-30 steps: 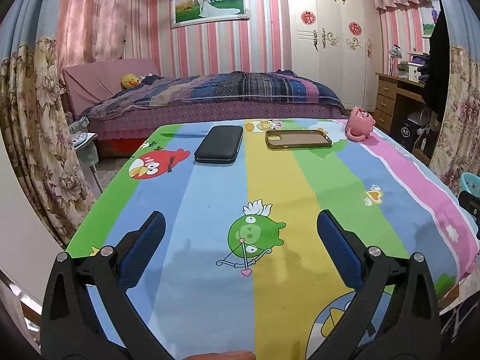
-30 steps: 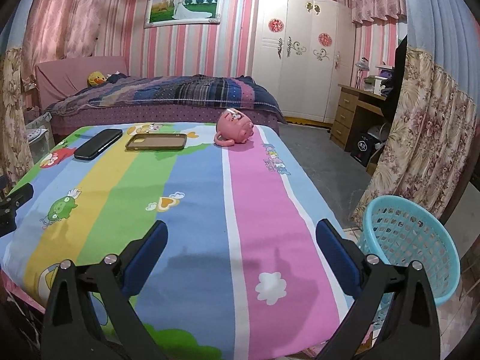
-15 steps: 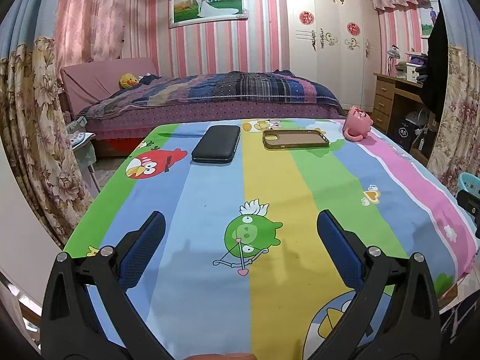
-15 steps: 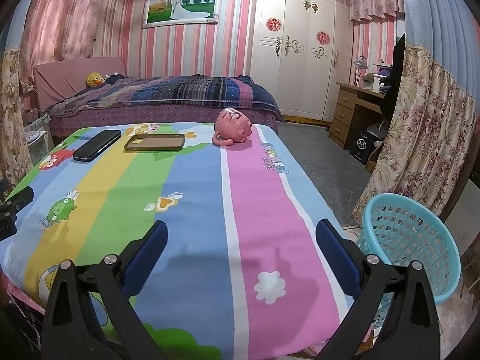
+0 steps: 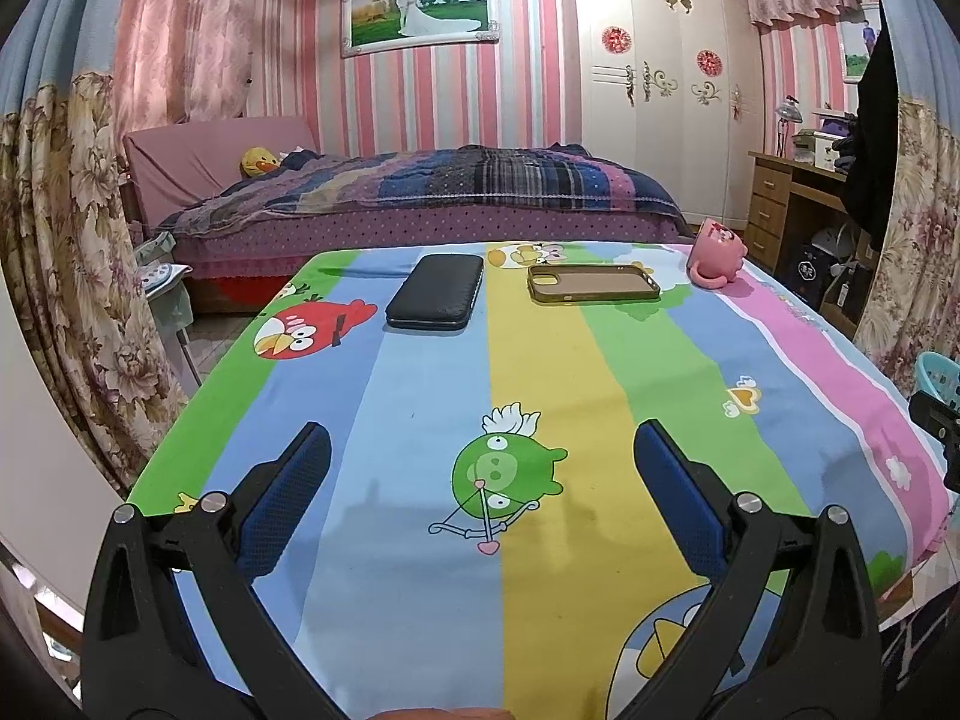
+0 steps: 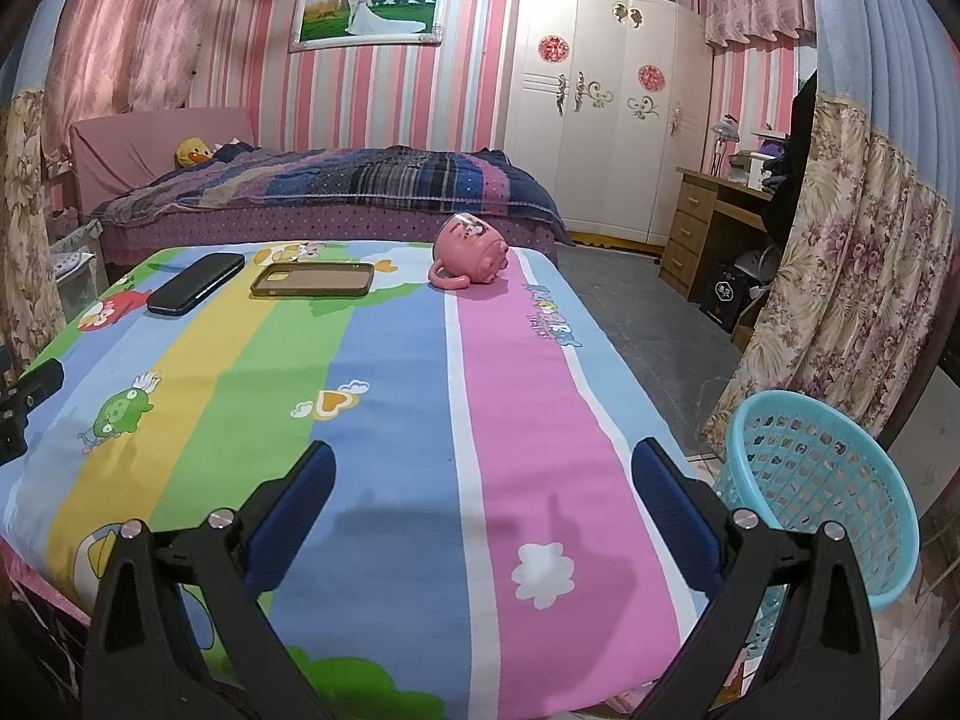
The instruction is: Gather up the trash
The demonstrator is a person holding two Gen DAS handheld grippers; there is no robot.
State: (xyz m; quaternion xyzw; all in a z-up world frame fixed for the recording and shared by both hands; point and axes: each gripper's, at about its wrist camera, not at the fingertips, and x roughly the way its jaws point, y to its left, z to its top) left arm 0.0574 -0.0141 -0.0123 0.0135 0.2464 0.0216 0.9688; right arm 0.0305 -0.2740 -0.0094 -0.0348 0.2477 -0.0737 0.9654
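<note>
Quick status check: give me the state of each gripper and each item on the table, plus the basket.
left gripper: open, holding nothing.
right gripper: open, holding nothing.
black case: closed, lying flat on the table.
phone case: empty, lying flat, open side up.
pink mug: tipped on its side.
blue basket: upright on the floor beside the table; contents unclear.

Left gripper (image 5: pixel 480 450) and right gripper (image 6: pixel 483 468) both hover level, jaws spread wide, holding nothing.
</note>
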